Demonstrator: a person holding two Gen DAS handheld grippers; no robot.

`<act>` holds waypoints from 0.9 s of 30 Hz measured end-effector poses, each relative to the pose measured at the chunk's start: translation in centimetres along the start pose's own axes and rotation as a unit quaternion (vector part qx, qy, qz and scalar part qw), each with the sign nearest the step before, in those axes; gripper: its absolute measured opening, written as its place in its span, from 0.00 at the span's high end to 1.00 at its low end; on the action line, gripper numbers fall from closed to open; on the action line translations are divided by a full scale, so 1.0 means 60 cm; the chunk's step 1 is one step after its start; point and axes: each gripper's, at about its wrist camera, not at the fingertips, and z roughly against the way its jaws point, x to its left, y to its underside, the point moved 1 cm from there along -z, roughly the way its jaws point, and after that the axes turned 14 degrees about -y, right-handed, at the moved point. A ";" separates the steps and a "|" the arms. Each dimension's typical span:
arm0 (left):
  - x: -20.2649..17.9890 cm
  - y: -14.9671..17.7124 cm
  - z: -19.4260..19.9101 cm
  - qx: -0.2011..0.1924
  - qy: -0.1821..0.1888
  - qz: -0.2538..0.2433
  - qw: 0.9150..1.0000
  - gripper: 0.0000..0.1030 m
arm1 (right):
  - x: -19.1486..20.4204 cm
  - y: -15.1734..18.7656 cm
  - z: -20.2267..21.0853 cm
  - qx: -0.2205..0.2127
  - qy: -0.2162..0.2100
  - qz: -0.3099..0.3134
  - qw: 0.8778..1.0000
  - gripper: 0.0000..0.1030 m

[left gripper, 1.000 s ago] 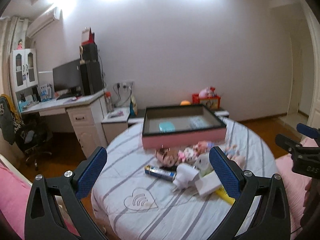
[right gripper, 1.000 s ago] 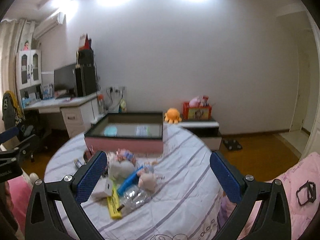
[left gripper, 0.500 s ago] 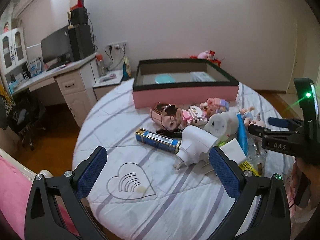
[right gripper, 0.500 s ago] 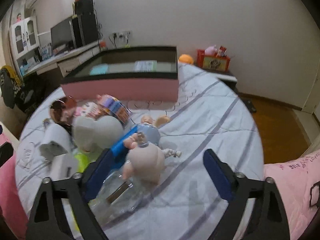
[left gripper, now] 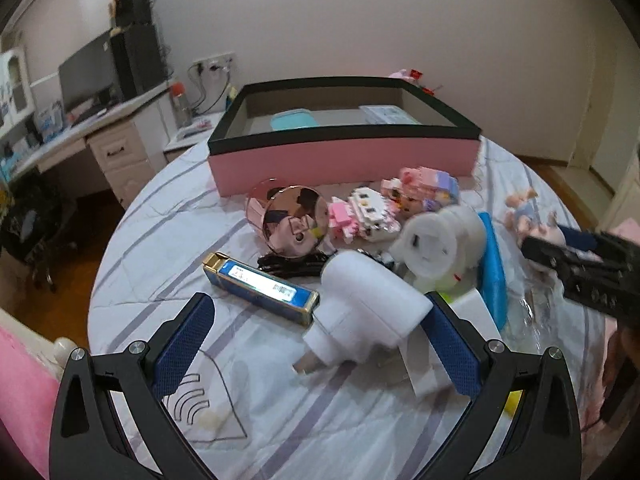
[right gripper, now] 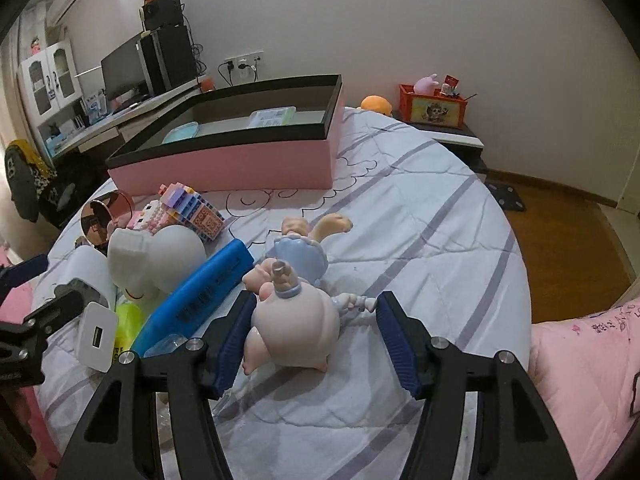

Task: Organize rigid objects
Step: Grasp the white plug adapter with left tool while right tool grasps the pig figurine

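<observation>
Pig figurine (right gripper: 294, 320) is bracketed between the right gripper's (right gripper: 316, 338) wide-open jaws, ungripped; the left gripper (left gripper: 316, 344) is spread empty before the white plug (left gripper: 366, 312).

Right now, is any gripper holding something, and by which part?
Nothing is held. The right gripper is open around the pink figurine without clamping it; the left gripper is open near the white plug.

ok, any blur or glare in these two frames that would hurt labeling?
Left wrist view: motion blur smears the white elephant figure and the right claw at the edge; the rose-gold mirror throws reflections. Right wrist view: sharper, the pig figurine reads clearly. Both: heavy fisheye bending and dark corner vignetting.
</observation>
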 end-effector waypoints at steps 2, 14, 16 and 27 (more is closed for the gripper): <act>0.001 -0.003 -0.009 0.009 0.010 0.009 1.000 0.01 | -0.003 0.001 -0.005 0.003 -0.008 -0.003 1.000 0.39; 0.031 0.014 0.007 0.012 0.077 0.017 0.997 0.62 | -0.015 0.009 -0.003 -0.005 -0.004 -0.009 1.000 0.58; 0.046 0.021 0.009 0.013 0.089 0.031 0.996 0.65 | -0.016 0.011 0.000 -0.006 -0.001 -0.011 1.000 0.58; 0.048 0.010 0.005 0.015 0.125 0.059 0.990 0.39 | -0.019 0.018 0.007 -0.003 0.005 -0.017 1.000 0.59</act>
